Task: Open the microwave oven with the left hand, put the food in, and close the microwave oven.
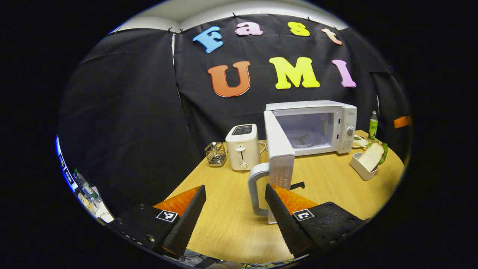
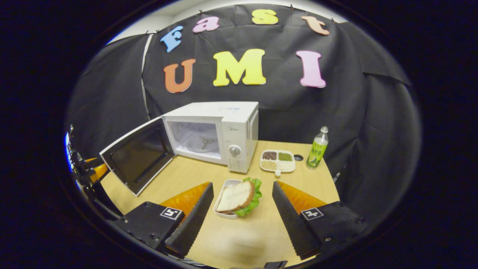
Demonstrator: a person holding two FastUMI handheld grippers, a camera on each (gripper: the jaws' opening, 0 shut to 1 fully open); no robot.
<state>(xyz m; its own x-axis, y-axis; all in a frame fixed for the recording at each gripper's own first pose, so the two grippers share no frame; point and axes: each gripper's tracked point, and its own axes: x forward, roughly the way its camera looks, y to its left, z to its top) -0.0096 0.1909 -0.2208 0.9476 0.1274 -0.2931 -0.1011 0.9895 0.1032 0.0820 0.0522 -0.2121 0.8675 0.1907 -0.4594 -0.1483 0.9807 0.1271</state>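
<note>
Microwave (image 2: 224,130) glossy white plastic; table (image 1: 231,224) matt light wood; wire basket (image 1: 216,153) shiny metal.

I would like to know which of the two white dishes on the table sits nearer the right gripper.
The small rectangular dish holding the sandwich, directly ahead of the open right gripper. The divided tray of beans lies farther back, beside the microwave.

The microwave (image 2: 213,130) stands with its door (image 2: 136,155) swung wide, so the mouth of the chamber is unblocked. Bare table (image 2: 194,175) runs from the sandwich dish (image 2: 237,200) up to that opening. A toaster (image 1: 242,147) and wire basket (image 1: 216,153) crowd the door's far side
</note>
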